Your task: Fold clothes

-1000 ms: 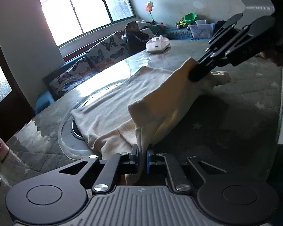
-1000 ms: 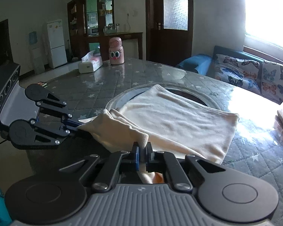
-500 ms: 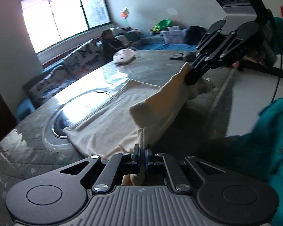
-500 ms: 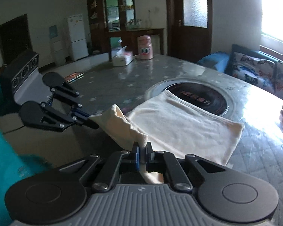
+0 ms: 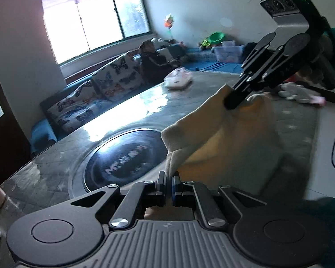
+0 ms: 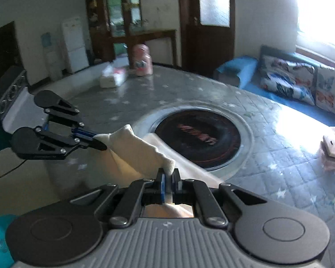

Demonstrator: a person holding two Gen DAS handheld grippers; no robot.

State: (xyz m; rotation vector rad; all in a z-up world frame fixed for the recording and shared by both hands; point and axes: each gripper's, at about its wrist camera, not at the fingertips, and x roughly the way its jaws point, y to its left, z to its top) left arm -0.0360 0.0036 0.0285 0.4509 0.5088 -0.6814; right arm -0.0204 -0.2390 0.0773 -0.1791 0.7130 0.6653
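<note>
A cream garment (image 5: 225, 143) hangs in the air between both grippers, near the table's front edge. My left gripper (image 5: 169, 184) is shut on one corner of it; it also shows in the right wrist view (image 6: 98, 141). My right gripper (image 6: 168, 182) is shut on the other corner; it also shows in the left wrist view (image 5: 231, 103). In the right wrist view the garment (image 6: 136, 149) sags between the two, and its lower part trails toward the table.
The round grey quilted table (image 6: 268, 156) has a dark round inset (image 6: 198, 138) at its centre. A pink bottle (image 6: 141, 60) and a tissue box (image 6: 112, 78) stand at its far side. A white and pink item (image 5: 178, 80) lies on the table. A butterfly-print sofa (image 5: 105, 89) stands behind.
Both grippers have pulled the garment toward the table's front edge and lifted it. The dark inset, covered a second ago, is bare now.
</note>
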